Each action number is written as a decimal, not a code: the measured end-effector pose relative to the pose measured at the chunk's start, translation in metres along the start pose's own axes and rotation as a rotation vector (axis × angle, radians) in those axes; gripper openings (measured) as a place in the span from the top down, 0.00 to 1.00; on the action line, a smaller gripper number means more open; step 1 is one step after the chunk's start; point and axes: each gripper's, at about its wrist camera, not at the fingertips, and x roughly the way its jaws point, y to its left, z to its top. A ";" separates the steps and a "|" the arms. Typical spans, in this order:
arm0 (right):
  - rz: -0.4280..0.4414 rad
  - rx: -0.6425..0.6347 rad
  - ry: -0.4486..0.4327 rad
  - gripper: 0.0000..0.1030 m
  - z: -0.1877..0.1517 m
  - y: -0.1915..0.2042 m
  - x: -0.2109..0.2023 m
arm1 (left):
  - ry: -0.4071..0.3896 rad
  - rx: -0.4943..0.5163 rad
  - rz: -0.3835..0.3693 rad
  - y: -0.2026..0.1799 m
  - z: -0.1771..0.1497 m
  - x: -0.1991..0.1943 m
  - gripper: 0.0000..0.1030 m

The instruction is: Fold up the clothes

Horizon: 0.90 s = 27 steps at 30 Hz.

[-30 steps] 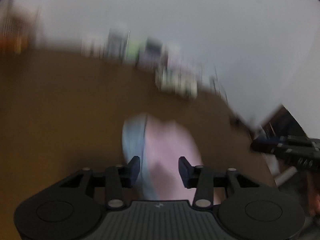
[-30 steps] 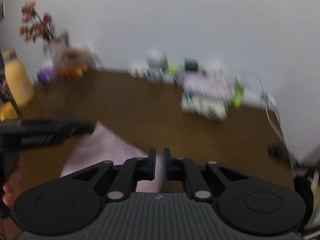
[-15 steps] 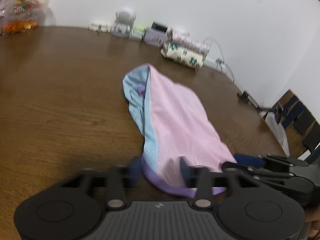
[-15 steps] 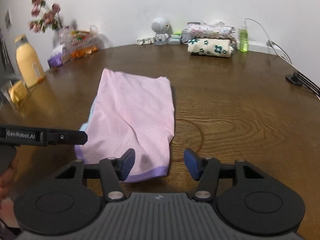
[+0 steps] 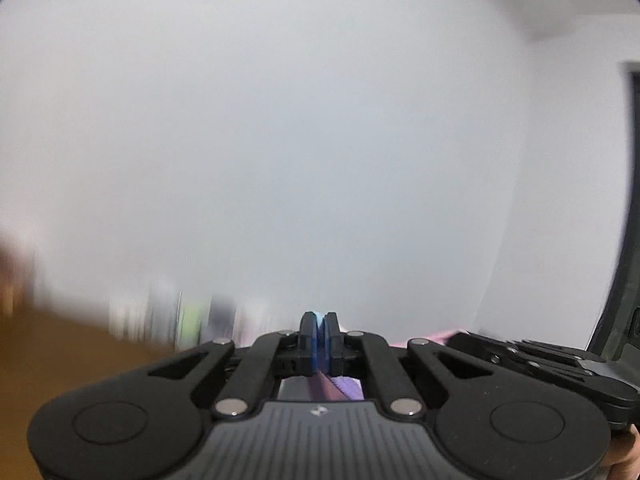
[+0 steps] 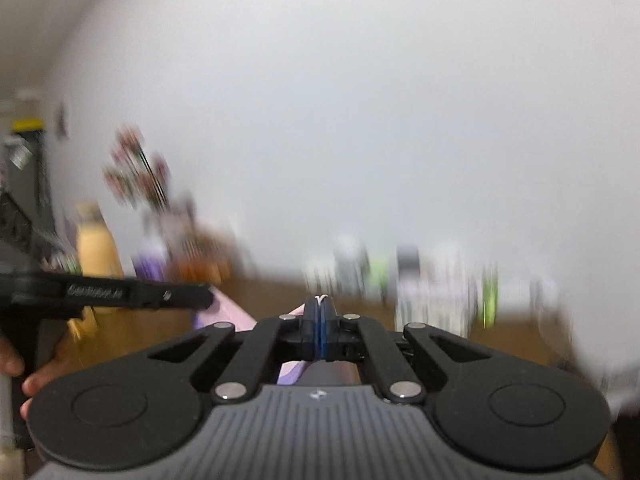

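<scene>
Both views are blurred by motion and tilted up at the white wall. My left gripper (image 5: 319, 322) is shut on the pink and blue garment; pale blue cloth shows between the pads and purple hem (image 5: 345, 387) hangs under the fingers. My right gripper (image 6: 319, 307) is shut on the same garment; a white edge shows at the tips and pink cloth (image 6: 291, 372) hangs below. The left gripper's body (image 6: 120, 294) shows at the left of the right wrist view, the right gripper's body (image 5: 532, 354) at the right of the left wrist view. Most of the garment is hidden.
The brown wooden table (image 6: 136, 328) lies low in view. Along its far edge stand blurred items: a yellow bottle (image 6: 98, 248), flowers (image 6: 136, 172), folded clothes (image 6: 436, 300) and a green bottle (image 6: 490, 292).
Both grippers were open over the near hem of the flat garment. Both have shut on it and lifted, and the cameras have swung upward toward the wall.
</scene>
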 end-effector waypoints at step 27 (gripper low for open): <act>-0.333 0.009 0.397 0.48 -0.005 -0.109 0.228 | 0.513 -0.102 0.277 0.145 -0.086 0.218 0.58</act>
